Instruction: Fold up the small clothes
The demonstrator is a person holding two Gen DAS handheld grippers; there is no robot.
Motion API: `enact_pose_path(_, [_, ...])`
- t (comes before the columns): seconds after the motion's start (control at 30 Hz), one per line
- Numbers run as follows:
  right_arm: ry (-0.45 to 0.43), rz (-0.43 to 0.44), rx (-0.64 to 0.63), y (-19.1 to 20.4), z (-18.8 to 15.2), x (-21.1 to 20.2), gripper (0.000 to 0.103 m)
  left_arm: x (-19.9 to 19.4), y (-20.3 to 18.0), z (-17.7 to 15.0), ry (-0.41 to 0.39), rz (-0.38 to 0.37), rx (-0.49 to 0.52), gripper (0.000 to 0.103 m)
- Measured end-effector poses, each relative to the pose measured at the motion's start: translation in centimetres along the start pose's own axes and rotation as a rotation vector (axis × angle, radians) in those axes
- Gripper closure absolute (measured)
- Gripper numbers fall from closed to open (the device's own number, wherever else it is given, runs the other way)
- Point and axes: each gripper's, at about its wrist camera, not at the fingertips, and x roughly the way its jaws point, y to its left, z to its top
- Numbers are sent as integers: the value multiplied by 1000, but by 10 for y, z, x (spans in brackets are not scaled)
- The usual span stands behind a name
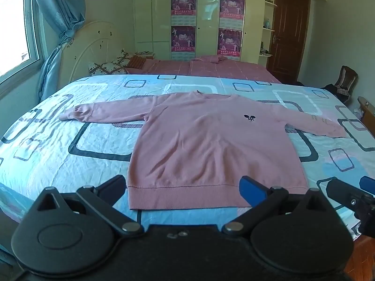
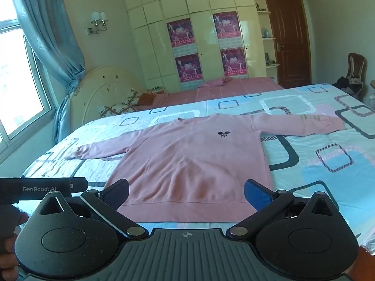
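A small pink sweatshirt (image 1: 211, 140) lies flat and face up on the bed, both sleeves spread out, a small dark emblem on the chest. It also shows in the right wrist view (image 2: 192, 159). My left gripper (image 1: 185, 187) is open and empty, hovering just above the hem at the near edge. My right gripper (image 2: 187, 194) is open and empty, also hovering over the hem. The right gripper's fingers (image 1: 346, 192) show at the right edge of the left wrist view; the left gripper's body (image 2: 42, 187) shows at the left of the right wrist view.
The bed has a light blue sheet (image 1: 70, 140) with rounded square patterns. A second bed with a pink cover (image 1: 211, 69) stands behind. A window and blue curtain (image 1: 58, 23) are at the left, a wardrobe (image 1: 206, 18) at the back, a chair (image 1: 346, 82) at the right.
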Motion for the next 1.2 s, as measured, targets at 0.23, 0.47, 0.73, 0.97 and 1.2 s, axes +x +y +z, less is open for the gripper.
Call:
enact_pose_path(0.23, [5,-7,-2,7,-1,-3,0,-13,8,-4,-19,15,10,1])
enact_pose_path(0.47, [8,-17,6,4,0,-1,0,-6,-2,0,-16,29,16,1])
enact_pose_path(0.73, [16,-30,0,1,-1,-1,0,-3,-4,0,-2,22,19,1])
enact_pose_path(0.97, [26,-44,15,-4,-1,1,0,-1,-5,0,7,20,19,1])
enact_pose_path(1.2, [26,-49,19,-6,0,1,0,-1,-5,-1,14,17,21,1])
